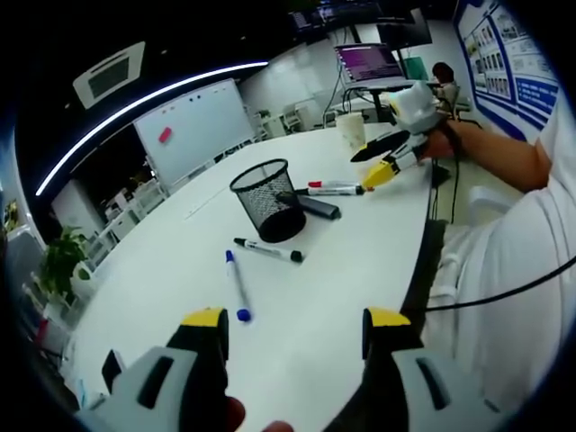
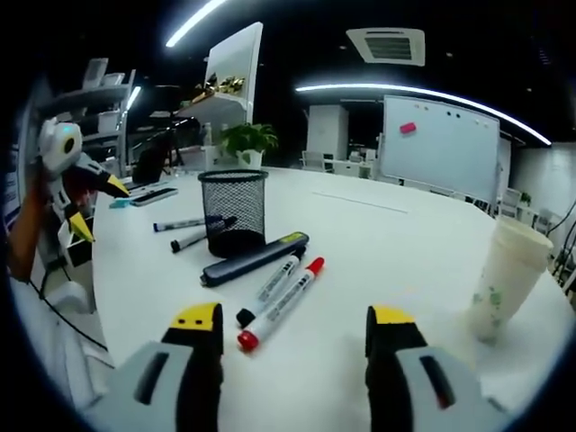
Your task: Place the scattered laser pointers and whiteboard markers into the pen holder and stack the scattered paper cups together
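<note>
I see both grippers, left point(image 1: 295, 331) and right point(image 2: 295, 326), jaws apart and holding nothing over the white table point(image 2: 387, 243), mesh pen holder point(image 2: 233, 212) upright with markers point(image 2: 281, 301) scattered beside it, paper cup point(image 2: 506, 279) standing well apart

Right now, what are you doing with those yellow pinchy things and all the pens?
A person holds a gripper in each hand over a white table. Both the left gripper and the right gripper are open and empty. The mesh pen holder stands upright with markers lying around it: a red-capped marker and a black-capped marker near the right gripper, a blue marker near the left. The laser pointer lies beside the holder. A paper cup stands apart.
</note>
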`<state>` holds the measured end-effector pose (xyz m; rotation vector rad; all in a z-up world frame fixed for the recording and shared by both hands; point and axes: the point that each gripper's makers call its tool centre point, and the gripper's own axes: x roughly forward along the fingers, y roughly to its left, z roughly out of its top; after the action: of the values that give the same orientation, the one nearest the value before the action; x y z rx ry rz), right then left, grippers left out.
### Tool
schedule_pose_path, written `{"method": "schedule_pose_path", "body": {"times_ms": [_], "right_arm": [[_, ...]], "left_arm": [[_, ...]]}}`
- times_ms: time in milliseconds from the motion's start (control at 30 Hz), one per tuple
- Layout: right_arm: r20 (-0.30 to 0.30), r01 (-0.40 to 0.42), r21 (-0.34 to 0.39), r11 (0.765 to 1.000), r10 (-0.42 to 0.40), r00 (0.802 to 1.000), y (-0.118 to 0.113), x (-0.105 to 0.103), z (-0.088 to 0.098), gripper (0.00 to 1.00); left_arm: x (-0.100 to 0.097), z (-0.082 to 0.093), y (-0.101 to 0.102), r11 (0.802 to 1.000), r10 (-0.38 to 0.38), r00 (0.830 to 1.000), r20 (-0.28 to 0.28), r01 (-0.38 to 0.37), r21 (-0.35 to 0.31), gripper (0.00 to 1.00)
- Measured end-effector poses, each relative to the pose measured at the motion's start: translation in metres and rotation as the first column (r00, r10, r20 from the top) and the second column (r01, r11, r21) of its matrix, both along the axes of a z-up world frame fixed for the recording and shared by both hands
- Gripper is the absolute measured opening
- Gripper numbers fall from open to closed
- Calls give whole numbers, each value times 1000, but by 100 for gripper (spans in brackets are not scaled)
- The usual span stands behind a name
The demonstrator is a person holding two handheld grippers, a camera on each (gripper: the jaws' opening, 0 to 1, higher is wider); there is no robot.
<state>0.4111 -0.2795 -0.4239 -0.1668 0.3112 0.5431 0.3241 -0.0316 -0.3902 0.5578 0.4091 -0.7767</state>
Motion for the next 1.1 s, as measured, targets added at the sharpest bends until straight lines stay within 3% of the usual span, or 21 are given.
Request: {"method": "schedule_pose_path", "body": {"times_ms": [100,533,1100], "right_arm": [[-39,0,3,1000,0,999,2,-2,-6,56],[-36,-26,-44,999,24,999,3,-7,-9,45],[-67,-56,-22,998,55,996,11,-14,-16,23]], "left_arm": [[-1,0,-1,1000,1,1000,0,-1,-2,60],[1,1,0,1000,-4,1000,3,4,1,60],[1,-2,3,1000,-2,1000,-2,2,5,59]]}}
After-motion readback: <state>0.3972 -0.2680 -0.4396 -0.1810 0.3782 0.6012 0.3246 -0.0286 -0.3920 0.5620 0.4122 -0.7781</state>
